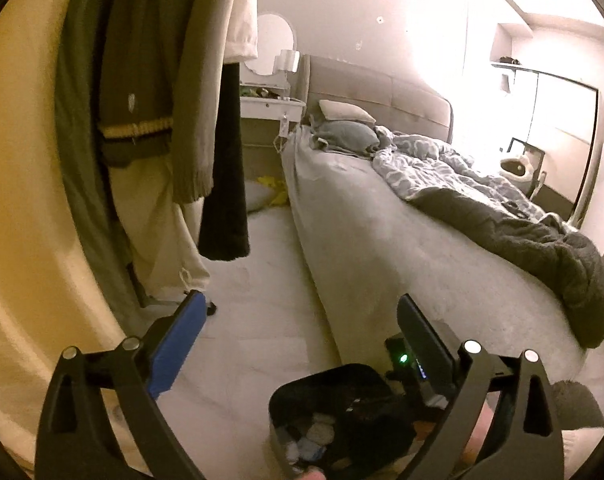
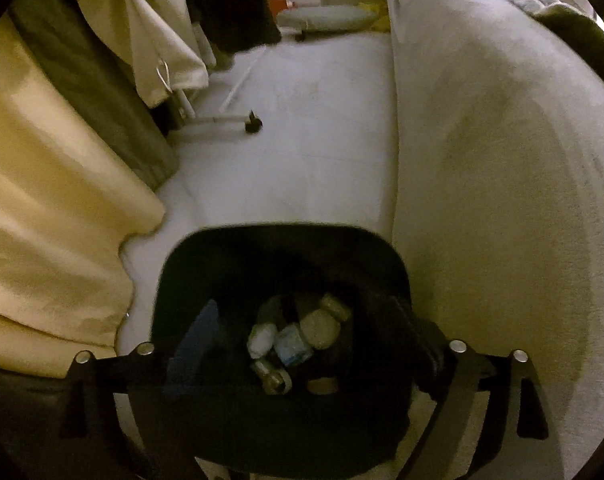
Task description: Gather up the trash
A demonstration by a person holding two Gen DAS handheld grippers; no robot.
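Right wrist view looks steeply down into a black trash bin at lower centre, standing on the pale floor between a cream curtain at left and the grey bed at right; inside lie crumpled wrappers and a plastic bottle; the right hand-held gripper hangs over the opening, jaws wide, nothing between them. Left wrist view alone shows the room beyond: hanging clothes at upper left, a rumpled duvet, a white desk by the headboard; the left hand-held gripper stands wide and empty; the bin sits at bottom centre.
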